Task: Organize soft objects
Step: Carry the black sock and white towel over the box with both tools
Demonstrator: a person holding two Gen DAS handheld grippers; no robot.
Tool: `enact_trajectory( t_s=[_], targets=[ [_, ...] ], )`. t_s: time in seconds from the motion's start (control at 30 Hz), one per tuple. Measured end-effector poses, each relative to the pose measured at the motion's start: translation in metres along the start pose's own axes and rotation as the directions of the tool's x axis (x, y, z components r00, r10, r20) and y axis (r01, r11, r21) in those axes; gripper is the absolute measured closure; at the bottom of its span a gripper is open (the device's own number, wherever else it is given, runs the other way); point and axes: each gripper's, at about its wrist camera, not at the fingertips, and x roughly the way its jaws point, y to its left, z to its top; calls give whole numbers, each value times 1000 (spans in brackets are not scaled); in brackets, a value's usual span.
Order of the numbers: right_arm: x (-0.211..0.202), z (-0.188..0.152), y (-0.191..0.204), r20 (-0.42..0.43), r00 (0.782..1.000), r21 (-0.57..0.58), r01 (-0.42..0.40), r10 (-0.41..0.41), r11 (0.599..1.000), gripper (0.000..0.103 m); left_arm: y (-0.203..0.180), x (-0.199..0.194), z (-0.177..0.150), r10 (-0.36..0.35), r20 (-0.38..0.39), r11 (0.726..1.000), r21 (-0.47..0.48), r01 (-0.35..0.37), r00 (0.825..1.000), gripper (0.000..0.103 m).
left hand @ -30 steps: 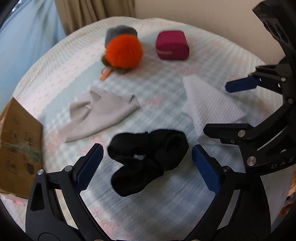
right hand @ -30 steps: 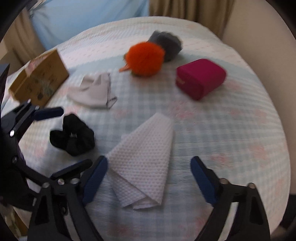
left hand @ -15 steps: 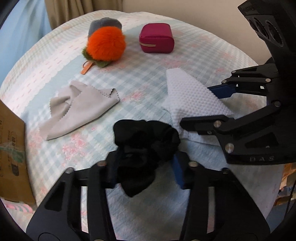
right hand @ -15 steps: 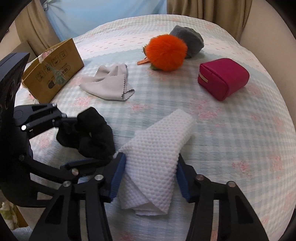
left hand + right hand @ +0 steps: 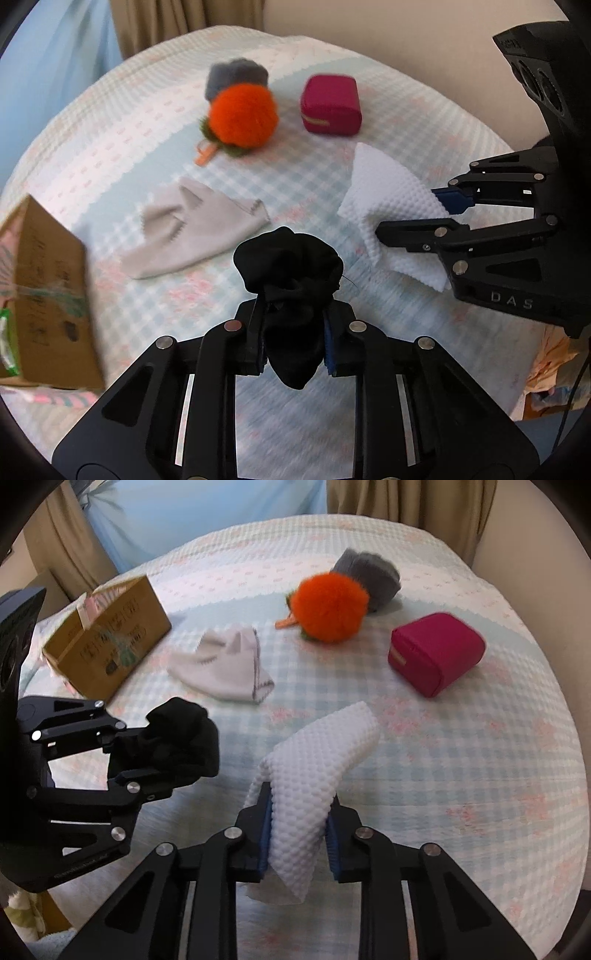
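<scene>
A bunched black cloth [image 5: 288, 258] sits between the blue pads of my left gripper [image 5: 293, 332], whose jaws are closing and pressing on it; it is lifted a little off the checked bedspread [image 5: 147, 122]. The right wrist view shows the same black cloth [image 5: 181, 731] in the left gripper [image 5: 162, 753]. My right gripper [image 5: 299, 830] is shut on a folded white waffle cloth [image 5: 325, 753], whose far end droops toward the bed. In the left wrist view the right gripper [image 5: 410, 210] holds that white cloth [image 5: 384, 184] at the right.
A grey cloth [image 5: 195, 229] lies flat in the middle of the bed. Behind it are an orange pompom [image 5: 242, 114], a grey fluffy thing [image 5: 232, 74] and a magenta pouch [image 5: 330, 105]. A cardboard box [image 5: 48, 295] stands at the left edge.
Both grippers went from wide open to closed, the left on the black cloth and the right on the white cloth. Both have risen slightly with their cloths.
</scene>
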Motion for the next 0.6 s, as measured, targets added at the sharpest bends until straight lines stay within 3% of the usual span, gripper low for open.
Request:
enact_trajectory(
  t_s=[0.23,0.6],
  targets=[
    [-59,33,16,52,998,63,35,-39,997,81,23,-71,35,22,57,997,-81,-18,998,84],
    [-168,91,85,158,983,168,71,-98,983,81,77,-193,63,26,103,991,-130,-12,994,84]
  ],
)
